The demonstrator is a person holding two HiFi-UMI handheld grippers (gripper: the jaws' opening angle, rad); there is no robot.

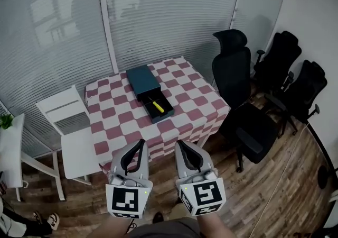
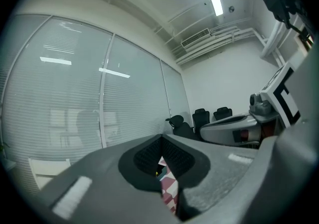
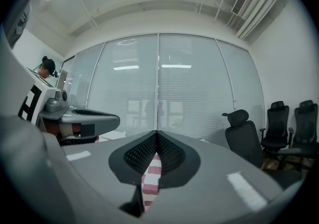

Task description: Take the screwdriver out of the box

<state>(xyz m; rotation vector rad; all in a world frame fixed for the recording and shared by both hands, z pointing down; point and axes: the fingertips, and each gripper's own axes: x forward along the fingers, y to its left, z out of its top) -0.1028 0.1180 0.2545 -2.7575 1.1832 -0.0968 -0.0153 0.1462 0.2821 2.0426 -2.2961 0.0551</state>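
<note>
The screwdriver, with its yellow handle, lies in the open drawer that is pulled out from a dark teal box. The box stands near the middle of a counter covered by a red-and-white checked cloth. The drawer opens toward the person, and the screwdriver lies slantwise in it.

Both claws are held low in the foreground of the head view, short of the counter's near edge and well apart from the box. The left claw and the right claw are side by side, and both point toward the counter. The screwdriver lies beyond them, roughly in line with the gap between the two.

In the left gripper view, the left claw is pressed together at its tips and grips nothing. Only a sliver of checked cloth shows through the opening behind the tips. The right claw is likewise pressed together and empty.

A white chair stands at the counter's left. Black office chairs stand to its right on a wooden floor.
</note>
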